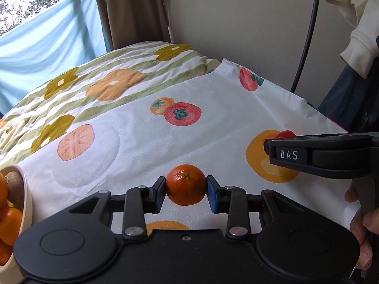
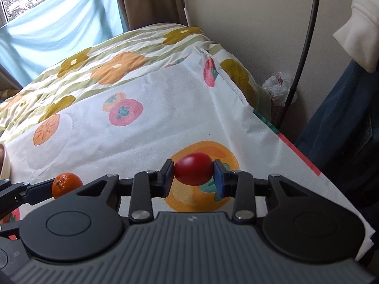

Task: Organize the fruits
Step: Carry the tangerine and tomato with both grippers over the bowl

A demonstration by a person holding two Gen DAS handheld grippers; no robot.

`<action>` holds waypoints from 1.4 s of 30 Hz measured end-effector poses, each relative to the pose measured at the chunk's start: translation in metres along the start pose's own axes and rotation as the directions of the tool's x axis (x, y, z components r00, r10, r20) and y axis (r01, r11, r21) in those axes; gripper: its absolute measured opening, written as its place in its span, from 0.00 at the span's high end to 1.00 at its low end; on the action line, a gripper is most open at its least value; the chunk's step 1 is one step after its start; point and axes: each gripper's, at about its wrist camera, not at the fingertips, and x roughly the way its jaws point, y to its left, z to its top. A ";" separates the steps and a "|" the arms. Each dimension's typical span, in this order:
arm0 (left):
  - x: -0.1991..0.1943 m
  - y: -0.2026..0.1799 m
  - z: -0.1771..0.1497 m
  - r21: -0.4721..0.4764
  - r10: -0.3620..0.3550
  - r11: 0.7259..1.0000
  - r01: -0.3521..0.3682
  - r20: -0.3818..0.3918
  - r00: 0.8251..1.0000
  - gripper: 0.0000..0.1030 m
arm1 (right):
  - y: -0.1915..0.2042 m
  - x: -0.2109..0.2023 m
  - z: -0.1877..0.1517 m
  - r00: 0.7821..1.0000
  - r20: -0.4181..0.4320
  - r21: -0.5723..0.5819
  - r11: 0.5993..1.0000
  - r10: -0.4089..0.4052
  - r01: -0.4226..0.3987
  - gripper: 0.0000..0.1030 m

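Two handheld grippers are shown over a white tablecloth (image 1: 213, 108) printed with persimmons, each closed on one fruit. Nearest in the left wrist view, the left gripper (image 1: 186, 189) is clamped on one mandarin (image 1: 185, 184), which is pressed between the two blue pads (image 1: 212, 196) with its small green stem scar facing up; the peel is deep orange, dimpled and glossy. The mandarin is held just above the tablecloth. In the right wrist view, the right gripper (image 2: 193, 177) is closed on one cherry tomato (image 2: 193, 168), smooth, shiny red and egg-shaped, gripped by its two ends above a large orange print on the tablecloth. The same tomato (image 1: 285, 134) is glimpsed in the left view behind the right gripper's black body. One cream bowl (image 1: 28, 201) is seen at the left edge of the tablecloth, and several mandarins and one brown kiwi (image 1: 16, 187) are held in it; an exact count cannot be made, as the bowl is cut off by the frame. Beyond the tablecloth, one quilt (image 1: 99, 78) with green stripes and flowers is spread, and behind it a brown curtain (image 1: 132, 9) and a pale blue sheet (image 1: 49, 35) are hung
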 end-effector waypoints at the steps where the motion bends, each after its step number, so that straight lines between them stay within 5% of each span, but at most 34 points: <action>1: -0.005 0.001 0.000 -0.011 0.009 1.000 -0.009 0.006 1.000 0.61 | 0.002 -0.004 0.001 1.000 0.004 -0.010 1.000 0.011 -0.011 0.51; 11: -0.061 0.011 -0.002 -0.138 0.112 0.985 -0.104 0.050 0.992 0.62 | 0.023 -0.049 0.019 0.989 0.035 -0.130 0.982 0.144 -0.139 0.51; 20: -0.117 0.037 -0.009 -0.257 0.252 0.940 -0.225 0.074 0.965 0.62 | 0.062 -0.086 0.033 0.957 0.034 -0.267 0.925 0.289 -0.270 0.51; 32: -0.159 0.121 -0.036 -0.380 0.397 0.852 -0.361 0.018 0.918 0.62 | 0.159 -0.105 0.023 0.891 -0.041 -0.400 0.810 0.452 -0.429 0.51; 42: -0.150 0.201 -0.068 -0.414 0.434 0.810 -0.415 -0.052 0.899 0.62 | 0.243 -0.084 0.002 0.866 -0.115 -0.433 0.760 0.486 -0.484 0.51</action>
